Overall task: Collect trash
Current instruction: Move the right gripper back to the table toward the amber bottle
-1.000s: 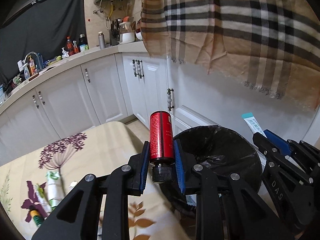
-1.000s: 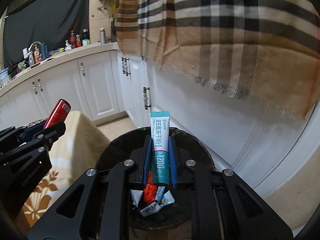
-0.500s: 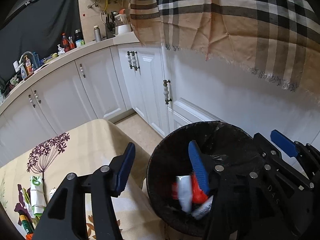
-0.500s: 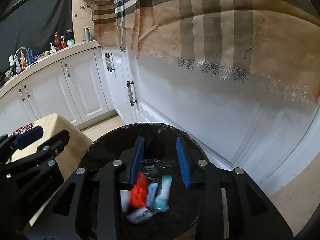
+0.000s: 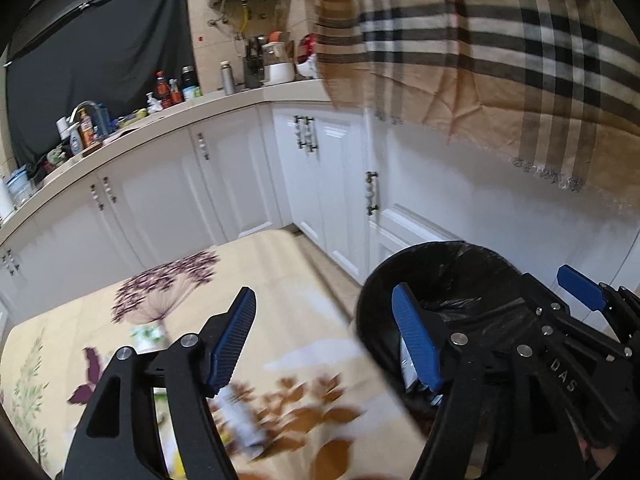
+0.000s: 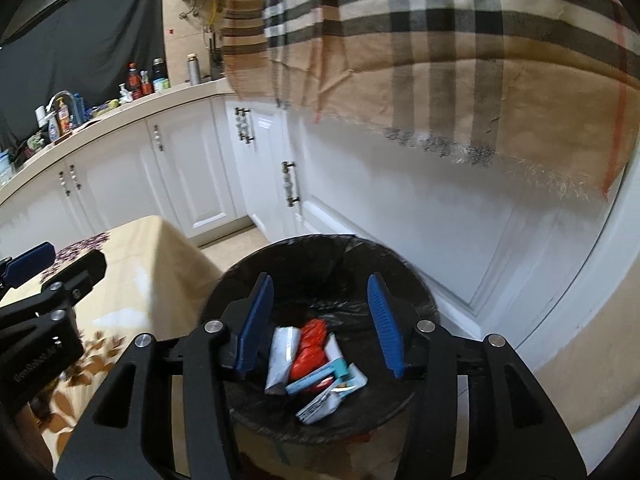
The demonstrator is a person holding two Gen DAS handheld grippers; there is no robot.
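So, left wrist view first: my left gripper (image 5: 324, 336) sits lower centre w/ jaws spread wide, nothing between them; they've just been opening. Its left pad hangs over the floral tablecloth (image 5: 172, 304) at lower left, where a few blurred bits of trash (image 5: 240, 420) lie near the bottom edge, too smeared to name. Its right pad overlaps the rim of the black bin (image 5: 460, 264) at lower right. Far right of that frame I see the right gripper's blue tip above the bin.

Right wrist view: left gripper's arm shows at the left edge over the cloth. Centre, my right gripper (image 6: 320, 320) hangs over the bin (image 6: 416, 296), jaws moderately apart & empty, also just been opening. Between the pads, down in the bin liner, lies the trash pile (image 6: 316, 364): white tubes, a red item, a teal-capped tube.
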